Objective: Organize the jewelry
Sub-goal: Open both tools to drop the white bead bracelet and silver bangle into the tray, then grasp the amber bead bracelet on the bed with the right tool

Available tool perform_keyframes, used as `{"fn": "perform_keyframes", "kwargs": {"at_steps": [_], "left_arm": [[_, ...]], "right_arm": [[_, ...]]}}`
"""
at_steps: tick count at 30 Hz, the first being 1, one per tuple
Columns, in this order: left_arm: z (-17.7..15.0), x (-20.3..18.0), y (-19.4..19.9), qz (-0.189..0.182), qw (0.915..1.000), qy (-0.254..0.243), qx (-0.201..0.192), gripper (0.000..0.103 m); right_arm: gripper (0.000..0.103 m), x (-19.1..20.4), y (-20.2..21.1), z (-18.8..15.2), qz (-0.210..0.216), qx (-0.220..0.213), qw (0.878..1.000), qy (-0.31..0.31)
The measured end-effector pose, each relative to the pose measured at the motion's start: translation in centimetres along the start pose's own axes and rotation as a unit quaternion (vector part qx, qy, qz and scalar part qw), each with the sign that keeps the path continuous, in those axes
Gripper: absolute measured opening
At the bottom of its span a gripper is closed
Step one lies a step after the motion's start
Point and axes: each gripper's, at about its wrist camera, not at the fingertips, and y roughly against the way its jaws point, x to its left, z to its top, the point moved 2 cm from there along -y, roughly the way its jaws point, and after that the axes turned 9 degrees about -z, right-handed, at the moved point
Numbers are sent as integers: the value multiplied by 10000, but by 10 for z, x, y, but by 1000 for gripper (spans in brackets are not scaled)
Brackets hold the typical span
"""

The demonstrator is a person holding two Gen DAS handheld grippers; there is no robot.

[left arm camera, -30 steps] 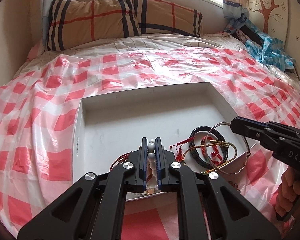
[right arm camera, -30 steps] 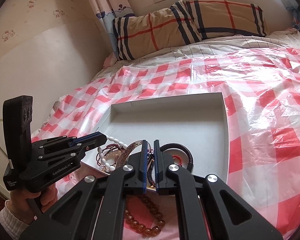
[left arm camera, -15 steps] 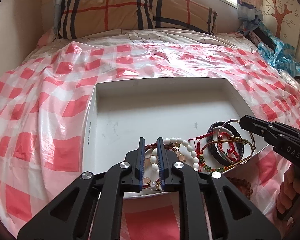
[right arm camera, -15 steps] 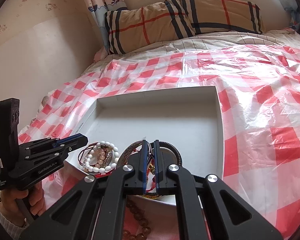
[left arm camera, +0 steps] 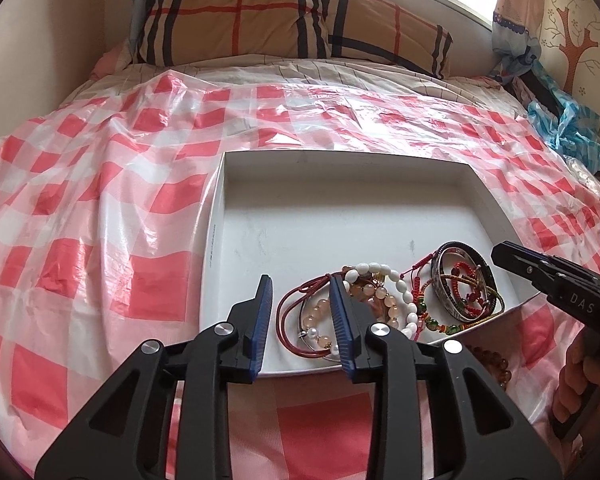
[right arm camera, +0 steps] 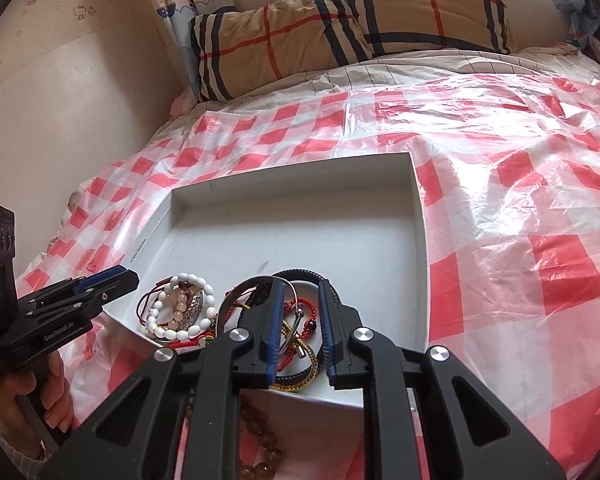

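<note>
- Tongs: my left tongs (left arm camera: 302,312) and right tongs (right arm camera: 298,318) gape, gripping nothing.
- Bracelets (left arm camera: 384,300) lie grouped in tray (left arm camera: 340,200) for tidiness, I judge.

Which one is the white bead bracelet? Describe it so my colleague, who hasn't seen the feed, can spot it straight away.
Find the shallow white tray on the red-checked plastic sheet covering the bed. The jewelry is heaped in the tray's near corner, just ahead of the open left gripper. The white bead bracelet is the loop of opaque oval white beads; its neighbours are peach beads, red cords and a dark bangle.
</note>
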Motion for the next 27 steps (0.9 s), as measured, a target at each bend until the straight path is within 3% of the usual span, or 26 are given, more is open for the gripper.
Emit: {"fn": "perform_keyframes", "kwargs": {"at_steps": [8,13,19,27], "left_arm": [[-11,-21,9,-63,9998,-201,-13,38],[-15,-32,13,-69,9995,-299,-6,42],[-19,-38,20,-122,9996,-248,-39,49],[-24,-47,26,-124,9993,-366,6,53]], "right_arm": [[35,0,26,-11,87,37,9999,44],[41,5,39,-31,204,288,9992,162],[41,22,28,-54,254,848,9942,615],[39,32,8,-62,29,1109,9886,1021]]}}
